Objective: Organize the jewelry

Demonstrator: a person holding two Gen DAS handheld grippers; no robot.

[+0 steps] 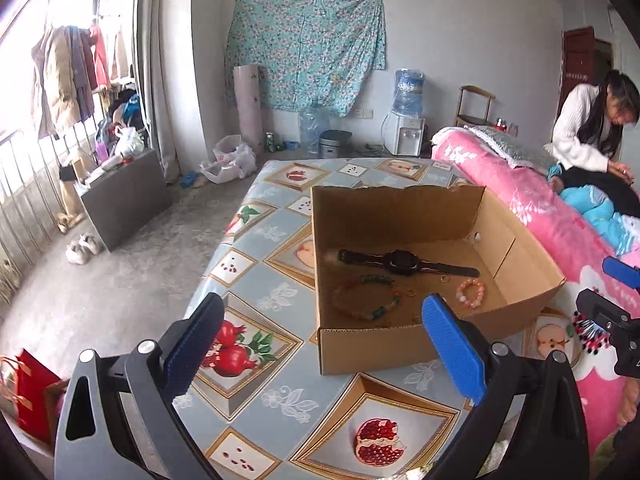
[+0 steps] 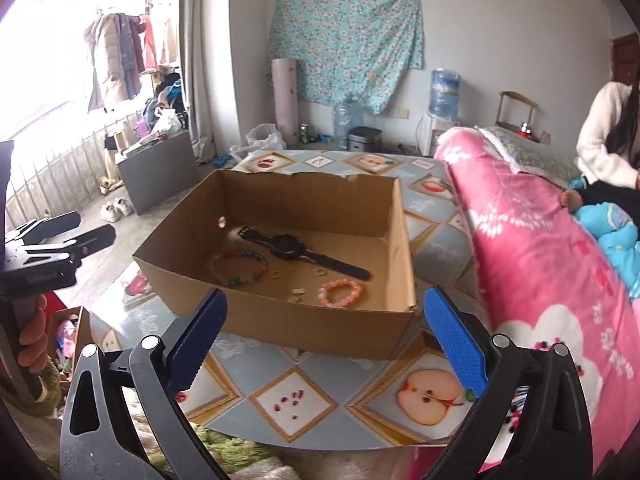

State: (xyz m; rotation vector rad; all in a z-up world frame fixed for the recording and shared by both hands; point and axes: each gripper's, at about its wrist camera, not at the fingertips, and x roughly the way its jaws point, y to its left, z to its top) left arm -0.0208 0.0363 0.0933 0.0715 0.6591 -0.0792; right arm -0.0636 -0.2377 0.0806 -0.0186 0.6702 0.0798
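An open cardboard box (image 1: 400, 346) (image 2: 280, 324) stands on the table. On its floor lie a black watch (image 1: 404, 263) (image 2: 300, 246), a multicoloured bead bracelet (image 1: 362, 300) (image 2: 240, 266), a pink bead bracelet (image 1: 471, 293) (image 2: 340, 293) and a few small rings (image 1: 445, 279) (image 2: 318, 271). My left gripper (image 1: 322, 308) hovers in front of the box's near-left corner, open and empty. Above the near wall, my right gripper (image 2: 326, 300) is also open with nothing between its blue pads (image 2: 456, 344).
The table wears a fruit-pattern cloth (image 1: 260, 400). A bed with a pink quilt (image 1: 560, 240) borders its right side, where a person in a white sweater (image 1: 580, 132) sits. A black-and-pink beaded piece (image 1: 588, 332) lies at the table's right edge. A red bag (image 1: 32, 392) stands lower left.
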